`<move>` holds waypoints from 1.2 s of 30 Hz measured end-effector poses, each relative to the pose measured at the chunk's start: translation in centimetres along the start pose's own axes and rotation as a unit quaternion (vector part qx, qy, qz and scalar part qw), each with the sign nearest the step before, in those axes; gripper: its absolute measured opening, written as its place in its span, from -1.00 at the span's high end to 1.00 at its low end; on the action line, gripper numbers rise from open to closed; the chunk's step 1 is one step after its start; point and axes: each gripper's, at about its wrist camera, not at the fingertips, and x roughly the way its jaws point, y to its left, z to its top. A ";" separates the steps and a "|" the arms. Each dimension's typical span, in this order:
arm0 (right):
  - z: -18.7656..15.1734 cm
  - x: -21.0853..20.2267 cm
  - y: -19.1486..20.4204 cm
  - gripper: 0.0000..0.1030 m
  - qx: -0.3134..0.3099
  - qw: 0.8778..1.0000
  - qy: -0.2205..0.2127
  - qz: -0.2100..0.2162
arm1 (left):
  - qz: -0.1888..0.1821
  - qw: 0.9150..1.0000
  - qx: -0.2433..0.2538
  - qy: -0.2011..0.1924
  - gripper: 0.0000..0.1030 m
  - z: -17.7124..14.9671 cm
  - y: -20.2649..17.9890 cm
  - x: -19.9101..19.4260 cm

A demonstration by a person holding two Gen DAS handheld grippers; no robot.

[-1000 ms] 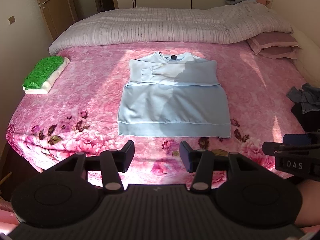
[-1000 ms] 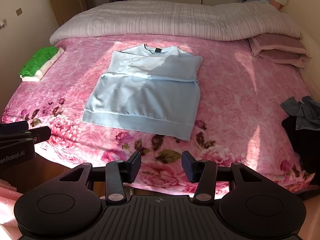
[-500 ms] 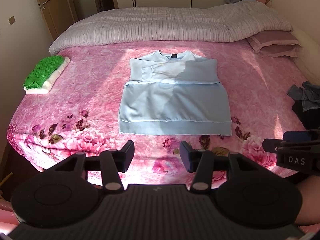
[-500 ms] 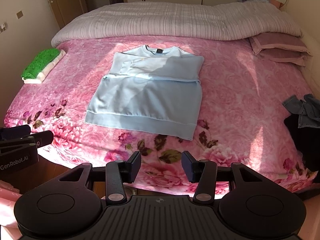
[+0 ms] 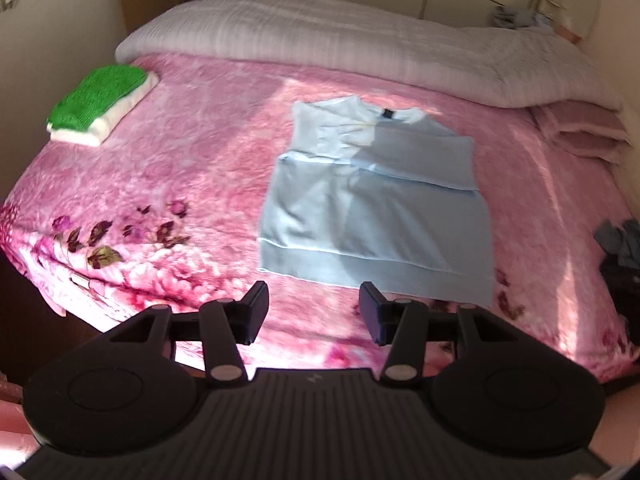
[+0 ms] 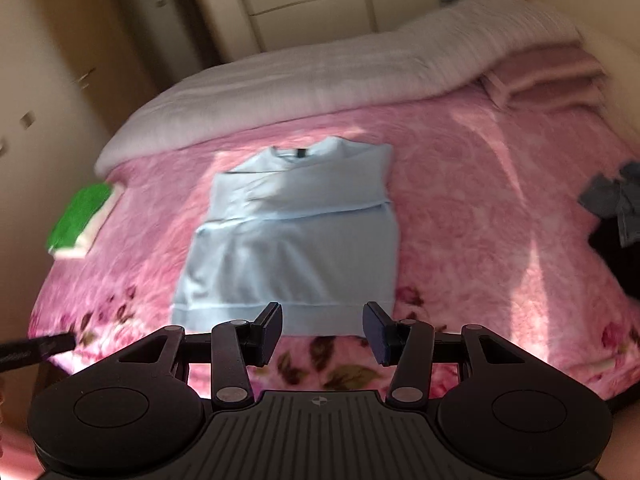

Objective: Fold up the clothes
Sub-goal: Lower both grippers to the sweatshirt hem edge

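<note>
A light blue sweatshirt lies flat on the pink floral bedspread, its sleeves folded across the chest, hem toward me. It also shows in the right wrist view. My left gripper is open and empty, just short of the hem's left part. My right gripper is open and empty, over the hem near its middle. The tip of the left gripper shows at the left edge of the right wrist view.
A folded green and white stack lies at the bed's far left. A rolled grey quilt and pink pillows lie at the head. Dark and denim clothes sit at the right edge. Wardrobe doors stand behind.
Both grippers have moved forward and tilted toward the sweatshirt's hem; the left view swung right, the right view rolled. Both stay open. The sweatshirt has not moved.
</note>
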 end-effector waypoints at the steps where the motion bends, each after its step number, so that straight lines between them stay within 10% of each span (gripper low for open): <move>1: 0.4 0.9 -0.9 0.06 0.013 1.000 0.006 -0.005 | -0.003 1.000 -0.006 0.003 0.12 0.5 1.0 0.9; 19: -0.7 20.7 -9.1 0.06 0.161 0.971 0.174 -0.045 | -0.089 0.980 -0.094 0.150 0.21 3.5 10.8 26.7; 33: -3.8 27.4 -15.4 0.07 0.256 0.959 0.121 0.013 | -0.220 0.946 -0.191 0.144 0.24 2.5 15.1 34.8; 34: -3.6 27.6 -15.0 0.15 0.243 0.963 0.119 0.017 | -0.230 0.942 -0.197 0.141 0.29 2.5 15.1 35.2; 35: -3.4 27.8 -14.6 0.80 0.229 0.966 0.118 0.021 | -0.238 0.941 -0.198 0.140 0.36 2.7 14.9 35.4; 36: -3.2 28.0 -14.2 0.79 0.215 0.969 0.117 0.025 | -0.247 0.939 -0.194 0.138 0.56 2.9 14.8 35.4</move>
